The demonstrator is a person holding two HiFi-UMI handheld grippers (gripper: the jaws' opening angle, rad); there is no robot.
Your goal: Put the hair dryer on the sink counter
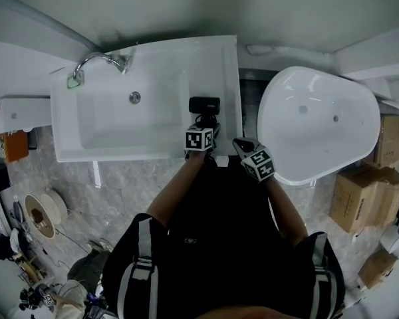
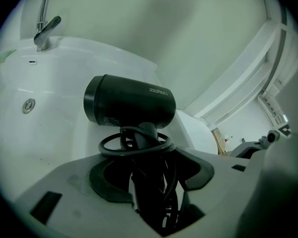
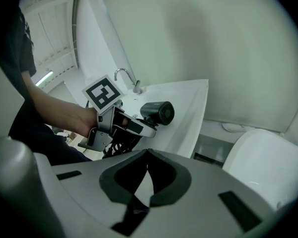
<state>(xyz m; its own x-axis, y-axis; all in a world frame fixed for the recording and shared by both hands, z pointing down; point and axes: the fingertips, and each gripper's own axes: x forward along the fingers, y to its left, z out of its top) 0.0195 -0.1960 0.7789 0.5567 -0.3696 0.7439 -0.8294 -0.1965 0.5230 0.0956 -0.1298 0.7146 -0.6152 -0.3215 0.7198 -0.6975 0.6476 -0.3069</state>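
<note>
The black hair dryer (image 1: 204,104) is over the flat right strip of the white sink counter (image 1: 229,72). Its barrel lies level and its handle points back toward me. My left gripper (image 1: 205,122) is shut on that handle. In the left gripper view the hair dryer (image 2: 129,103) stands above the jaws, with its coiled cord (image 2: 134,145) looped round the handle. Whether it touches the counter I cannot tell. My right gripper (image 1: 243,145) hangs just right of the left one, shut and empty. From the right gripper view (image 3: 146,165) I see the left gripper (image 3: 126,125) and the hair dryer (image 3: 158,112).
The basin (image 1: 113,121) with its drain and a chrome faucet (image 1: 100,60) fills the sink's left part. A white oval fixture (image 1: 319,121) stands close on the right. Cardboard boxes (image 1: 359,191) lie on the floor at right, and a cable spool (image 1: 40,214) at left.
</note>
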